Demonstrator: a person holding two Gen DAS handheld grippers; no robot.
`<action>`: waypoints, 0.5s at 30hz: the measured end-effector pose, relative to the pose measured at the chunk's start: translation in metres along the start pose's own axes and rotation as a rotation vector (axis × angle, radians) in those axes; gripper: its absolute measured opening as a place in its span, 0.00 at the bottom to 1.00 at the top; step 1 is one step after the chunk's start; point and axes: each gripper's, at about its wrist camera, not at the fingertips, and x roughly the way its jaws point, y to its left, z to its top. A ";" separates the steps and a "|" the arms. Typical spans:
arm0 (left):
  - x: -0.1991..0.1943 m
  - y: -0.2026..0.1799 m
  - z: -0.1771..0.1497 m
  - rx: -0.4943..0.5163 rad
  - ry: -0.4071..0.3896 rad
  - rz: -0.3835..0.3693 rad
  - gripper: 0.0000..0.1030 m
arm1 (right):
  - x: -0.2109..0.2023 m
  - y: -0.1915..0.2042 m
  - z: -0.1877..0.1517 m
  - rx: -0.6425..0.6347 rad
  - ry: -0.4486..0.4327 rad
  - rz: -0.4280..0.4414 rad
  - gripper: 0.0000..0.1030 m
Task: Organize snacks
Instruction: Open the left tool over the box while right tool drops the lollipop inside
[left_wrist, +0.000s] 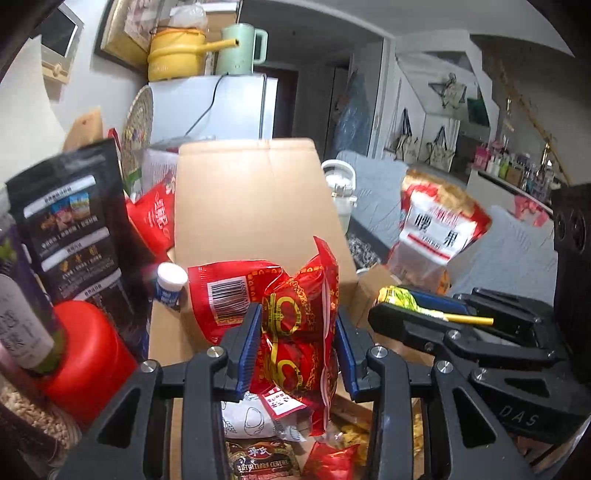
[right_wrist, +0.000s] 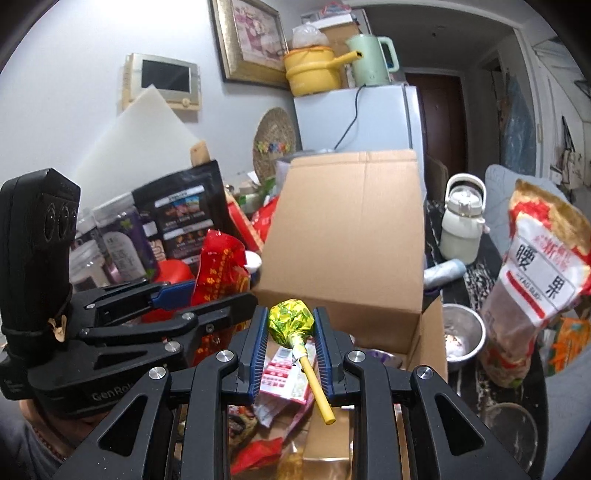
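Note:
My left gripper (left_wrist: 297, 325) is shut on a red snack packet (left_wrist: 299, 325) with gold print and holds it above an open cardboard box (left_wrist: 255, 195). My right gripper (right_wrist: 290, 325) is shut on a lollipop (right_wrist: 291, 318) in a yellow-green wrapper with a yellow stick, over the same box (right_wrist: 347, 229). The right gripper (left_wrist: 424, 314) shows at the right of the left wrist view with the lollipop (left_wrist: 399, 297). The left gripper (right_wrist: 177, 295) shows at the left of the right wrist view with the red packet (right_wrist: 218, 266). Several snack packets (right_wrist: 284, 376) lie inside the box.
A black pouch (left_wrist: 70, 221), a red lid (left_wrist: 81, 350) and a jar stand left of the box. A large cashew bag (right_wrist: 535, 280), a steel bowl (right_wrist: 461, 332) and a white kettle (right_wrist: 461, 221) stand to the right. A fridge (right_wrist: 369, 118) is behind.

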 end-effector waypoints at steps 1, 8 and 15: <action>0.005 0.000 -0.001 0.001 0.014 0.000 0.36 | 0.002 -0.002 -0.001 0.005 0.003 0.004 0.24; 0.027 0.002 -0.009 -0.001 0.083 0.009 0.36 | 0.018 -0.011 -0.005 0.024 0.065 -0.002 0.24; 0.051 0.001 -0.018 0.008 0.174 0.040 0.36 | 0.033 -0.022 -0.013 0.057 0.130 -0.028 0.24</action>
